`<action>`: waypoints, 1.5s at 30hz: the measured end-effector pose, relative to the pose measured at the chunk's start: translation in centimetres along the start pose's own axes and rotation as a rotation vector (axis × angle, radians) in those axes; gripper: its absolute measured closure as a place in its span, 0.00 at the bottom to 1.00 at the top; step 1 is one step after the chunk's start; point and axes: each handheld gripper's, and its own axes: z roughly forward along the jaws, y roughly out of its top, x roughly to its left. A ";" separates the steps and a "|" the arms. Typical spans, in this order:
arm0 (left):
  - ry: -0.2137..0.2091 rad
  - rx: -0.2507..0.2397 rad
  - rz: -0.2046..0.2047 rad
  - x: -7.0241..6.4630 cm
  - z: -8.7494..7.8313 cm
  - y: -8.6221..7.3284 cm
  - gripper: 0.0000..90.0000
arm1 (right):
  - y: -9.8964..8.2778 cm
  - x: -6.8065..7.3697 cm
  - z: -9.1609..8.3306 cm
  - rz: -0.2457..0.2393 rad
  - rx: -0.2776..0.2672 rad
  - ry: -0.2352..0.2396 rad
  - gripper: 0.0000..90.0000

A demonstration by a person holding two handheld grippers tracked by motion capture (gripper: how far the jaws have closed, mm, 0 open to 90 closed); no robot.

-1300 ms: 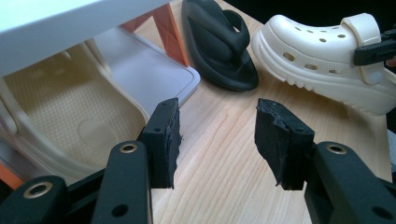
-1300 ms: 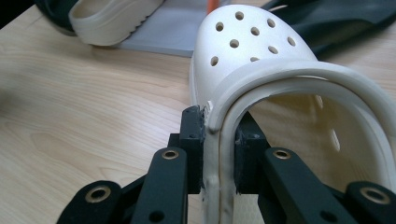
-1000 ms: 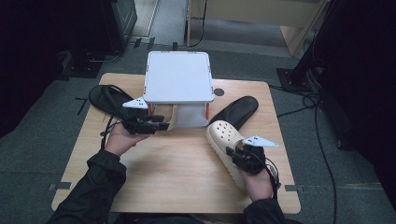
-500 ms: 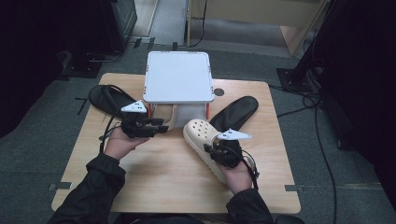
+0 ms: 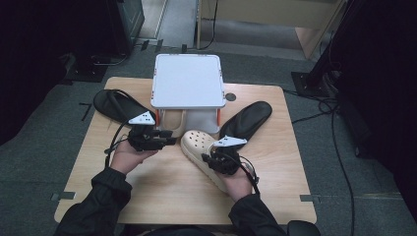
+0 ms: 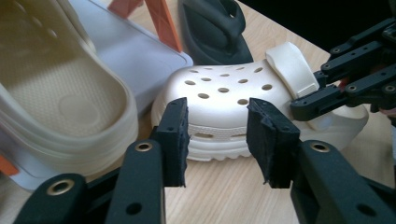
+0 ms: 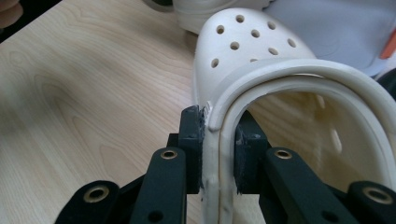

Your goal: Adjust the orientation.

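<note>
Here, a light wooden table (image 5: 162,196) carries everything. At its far middle stands a white two-level rack (image 5: 188,81) with orange legs, its flat top bare. On the rack's lower shelf, toward the left, lies a beige clog (image 5: 172,123), seen in the left gripper view as a wide open shoe mouth at the left (image 6: 56,93). Two black flip-flops lie on the table: one at the far left (image 5: 115,103), the other just right of the rack (image 5: 248,118), angled away to the far right.

In front of the rack, near the middle of the table, lies a cream clog (image 5: 196,145) with its holed toe pointing to the far left, toward the rack's lower shelf. Its toe cap faces the left gripper view (image 6: 224,93), and its heel strap is swung forward over the top.

The right gripper (image 5: 216,160) is clamped on the cream clog's near side wall: in the right gripper view the two black pads press the rim (image 7: 217,140) from outside and inside.

The left gripper (image 5: 167,137), held just left of the cream clog's toe and in front of the beige clog, has its jaws apart with nothing between them; they have just been closing. In the left gripper view its pads (image 6: 175,135) frame the cream clog's toe without touching it.
</note>
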 end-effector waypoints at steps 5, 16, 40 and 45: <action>0.007 0.006 -0.013 0.0 0.4 -0.4 0.67 | -0.3 0.2 0.4 -0.023 0.001 0.011 0.83; 0.008 0.012 -0.017 0.1 1.3 -0.6 0.71 | -0.1 -0.1 -2.4 -0.013 -0.053 0.049 0.84; 0.011 0.028 -0.027 0.0 3.1 -1.4 0.78 | 1.0 -5.6 -4.0 -0.021 -0.115 0.004 0.92; 0.017 0.041 -0.032 0.2 3.5 -1.8 0.78 | 0.6 -6.8 -3.0 -0.046 -0.093 0.004 0.92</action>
